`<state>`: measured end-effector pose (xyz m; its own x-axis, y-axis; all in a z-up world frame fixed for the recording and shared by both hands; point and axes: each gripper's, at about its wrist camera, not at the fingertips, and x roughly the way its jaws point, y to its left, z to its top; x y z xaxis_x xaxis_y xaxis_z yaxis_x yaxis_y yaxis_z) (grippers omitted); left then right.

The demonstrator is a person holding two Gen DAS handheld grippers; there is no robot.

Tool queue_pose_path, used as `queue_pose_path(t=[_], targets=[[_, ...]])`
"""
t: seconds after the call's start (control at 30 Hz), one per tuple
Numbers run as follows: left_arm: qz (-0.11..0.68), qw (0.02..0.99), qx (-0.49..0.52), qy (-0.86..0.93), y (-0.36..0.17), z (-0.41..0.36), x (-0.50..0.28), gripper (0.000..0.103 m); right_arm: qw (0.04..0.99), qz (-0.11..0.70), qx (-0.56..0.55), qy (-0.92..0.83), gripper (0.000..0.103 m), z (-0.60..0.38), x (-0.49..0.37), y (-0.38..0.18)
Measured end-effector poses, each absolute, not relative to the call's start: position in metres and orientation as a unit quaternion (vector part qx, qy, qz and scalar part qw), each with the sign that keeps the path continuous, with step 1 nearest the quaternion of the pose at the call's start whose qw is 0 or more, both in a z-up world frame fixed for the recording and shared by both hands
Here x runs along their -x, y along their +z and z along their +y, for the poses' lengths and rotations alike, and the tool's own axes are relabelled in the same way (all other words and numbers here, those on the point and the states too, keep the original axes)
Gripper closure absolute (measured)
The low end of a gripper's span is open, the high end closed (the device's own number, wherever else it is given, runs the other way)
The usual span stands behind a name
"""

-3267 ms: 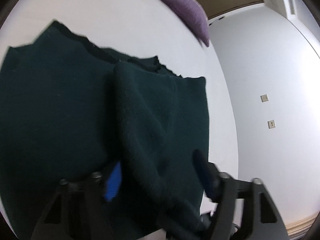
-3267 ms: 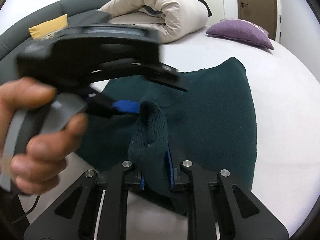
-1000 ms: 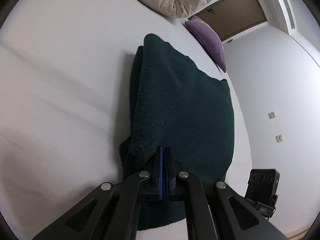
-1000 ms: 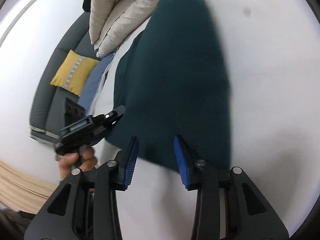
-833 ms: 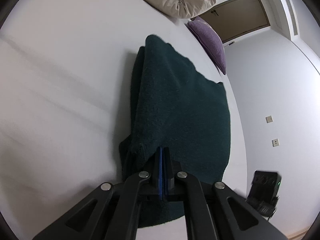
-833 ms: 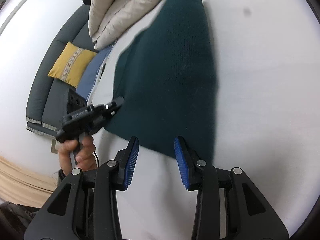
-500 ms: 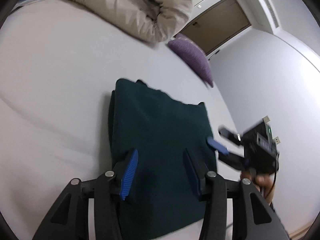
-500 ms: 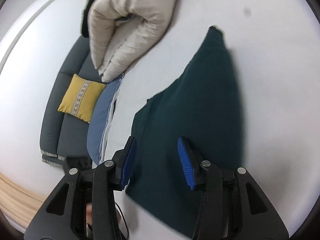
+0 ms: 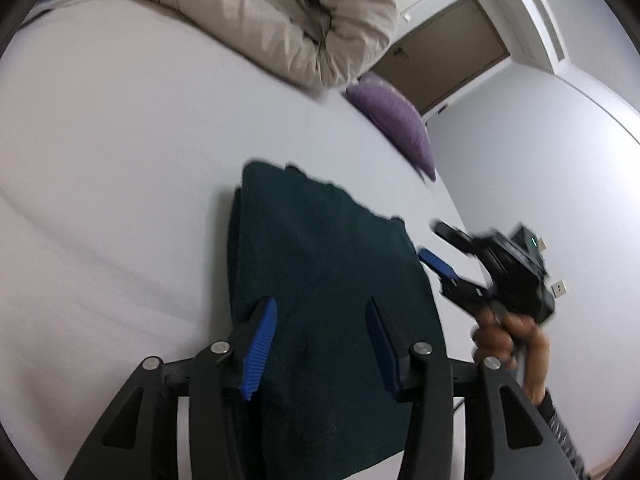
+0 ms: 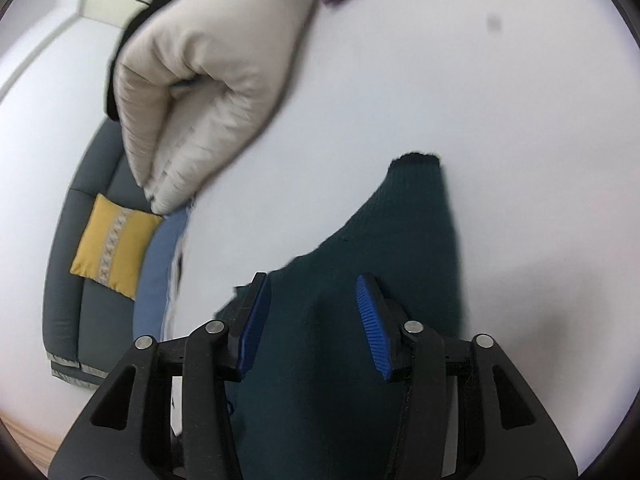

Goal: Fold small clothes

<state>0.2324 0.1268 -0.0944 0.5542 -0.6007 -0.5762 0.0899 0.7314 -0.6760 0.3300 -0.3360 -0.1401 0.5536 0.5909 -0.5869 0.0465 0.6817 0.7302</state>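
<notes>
— Since a second ago, what has changed?

— Both tools have let go. The left gripper (image 9: 320, 336) was pinched on the near edge of the dark green garment (image 9: 320, 264) then; now its blue pads (image 9: 260, 344) stand spread with nothing between them, hovering over the cloth. The right gripper (image 10: 312, 320) has swung in from beside the garment to above it, and its jaws have just been opening wider, also with nothing gripped.

— Where is the garment?

— Folded into a flat, roughly rectangular stack on the white bed (image 9: 112, 168), near the bed's right edge as the left wrist view shows it. Its left side shows stacked layers. From the right wrist view its far end tapers to a narrow dark-trimmed tip (image 10: 416, 158).

— Can you see the right tool from the left camera?

— Yes, blurred, held in a hand (image 9: 508, 336) just past the garment's right edge, one blue pad close to the cloth; whether it touches I cannot tell.

— What else is on the bed?

— A rolled beige duvet (image 9: 280, 20) at the far side and a purple cushion (image 9: 396, 128) beside it. Off the bed, a grey sofa (image 10: 68, 280) with a yellow cushion (image 10: 114, 240).
</notes>
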Motion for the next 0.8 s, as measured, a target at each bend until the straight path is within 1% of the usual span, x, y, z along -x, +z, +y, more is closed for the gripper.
queue_pose_path(t=[0.03,0.1,0.13,0.17,0.2,0.27,0.3,0.33,0.4,0.43,0.47,0.5,0.6,0.73,0.8], targets=[[0.421,0.83,0.302,-0.207,-0.093,0.129,-0.232,0.052,0.801,0.427,-0.373,0.189,0.057,-0.339,-0.319,-0.135],[0.423,0.828,0.307,-0.204,-0.095,0.133,-0.234,0.052,0.792,0.416,-0.384,0.229,0.045,-0.336,-0.302,-0.13],[0.43,0.824,0.309,-0.202,-0.099,0.134,-0.235,0.052,0.791,0.416,-0.381,0.238,0.035,-0.334,-0.293,-0.132],[0.437,0.821,0.307,-0.202,-0.103,0.133,-0.237,0.052,0.791,0.422,-0.374,0.236,0.033,-0.333,-0.289,-0.136],[0.446,0.817,0.303,-0.203,-0.107,0.13,-0.239,0.052,0.792,0.43,-0.367,0.233,0.033,-0.332,-0.287,-0.144],[0.448,0.82,0.297,-0.196,-0.109,0.13,-0.237,0.052,0.789,0.422,-0.381,0.235,0.039,-0.343,-0.285,-0.155],[0.447,0.82,0.298,-0.198,-0.108,0.131,-0.237,0.052,0.784,0.422,-0.393,0.231,0.039,-0.347,-0.283,-0.156],[0.442,0.821,0.3,-0.199,-0.104,0.134,-0.236,0.052,0.78,0.421,-0.409,0.218,0.038,-0.353,-0.281,-0.153],[0.432,0.828,0.302,-0.191,-0.098,0.145,-0.234,0.048,0.795,0.406,-0.401,0.206,0.036,-0.357,-0.272,-0.138],[0.431,0.83,0.305,-0.18,-0.097,0.154,-0.233,0.044,0.802,0.4,-0.393,0.208,0.035,-0.361,-0.265,-0.131],[0.432,0.829,0.312,-0.172,-0.099,0.16,-0.234,0.042,0.801,0.4,-0.392,0.212,0.029,-0.364,-0.258,-0.128],[0.436,0.824,0.323,-0.167,-0.102,0.167,-0.235,0.042,0.799,0.404,-0.392,0.214,0.026,-0.369,-0.251,-0.126],[0.463,0.797,0.345,-0.176,-0.119,0.171,-0.243,0.042,0.793,0.429,-0.383,0.203,0.026,-0.381,-0.231,-0.133],[0.51,0.768,0.335,-0.196,-0.14,0.151,-0.249,0.041,0.765,0.466,-0.399,0.195,0.026,-0.394,-0.214,-0.166],[0.515,0.767,0.323,-0.204,-0.141,0.144,-0.25,0.041,0.75,0.479,-0.41,0.2,0.026,-0.392,-0.213,-0.183]])
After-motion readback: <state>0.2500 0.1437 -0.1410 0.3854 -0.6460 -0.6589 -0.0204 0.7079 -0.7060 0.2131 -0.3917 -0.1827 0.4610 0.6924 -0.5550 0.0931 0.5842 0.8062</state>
